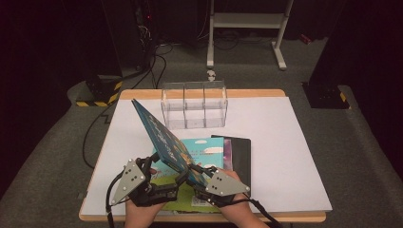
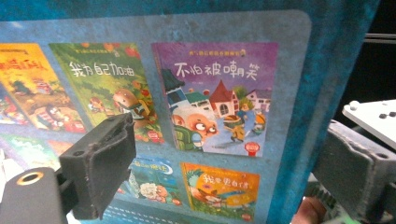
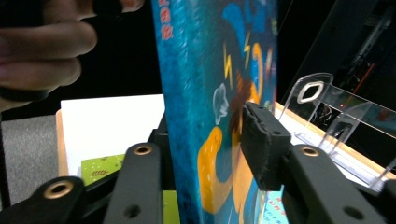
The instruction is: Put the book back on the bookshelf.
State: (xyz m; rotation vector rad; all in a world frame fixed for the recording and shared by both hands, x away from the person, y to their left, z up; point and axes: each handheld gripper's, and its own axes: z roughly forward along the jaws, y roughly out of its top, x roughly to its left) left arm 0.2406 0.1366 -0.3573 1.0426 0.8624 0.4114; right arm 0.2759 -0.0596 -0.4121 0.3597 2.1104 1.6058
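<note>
Left gripper [image 1: 164, 172]: jaws wide apart, facing the back cover of the blue picture book [image 1: 159, 135]. Clamped on nothing. Judged to be propping the raised book from behind so it cannot flop over.

Blue picture book: raised off the table [image 1: 285, 142], low corner between the two grippers at the near edge. Stood on edge, apparently for lifting clear of the flat stack and slotting upright.

Right gripper [image 1: 199, 173]: jaws apart, one on each side of the book's lower corner and wider than its thickness. One pad [image 3: 261, 140] close against the front cover; contact not certain. Likely a loose guide rather than a clamp.

Long axis of the book: slanting up and away to the left, top corner near the clear divided holder [image 1: 195, 107].

Lying flat beneath and to the right: green book [image 1: 173, 202], teal book [image 1: 209, 149], black book [image 1: 241, 154].
</note>
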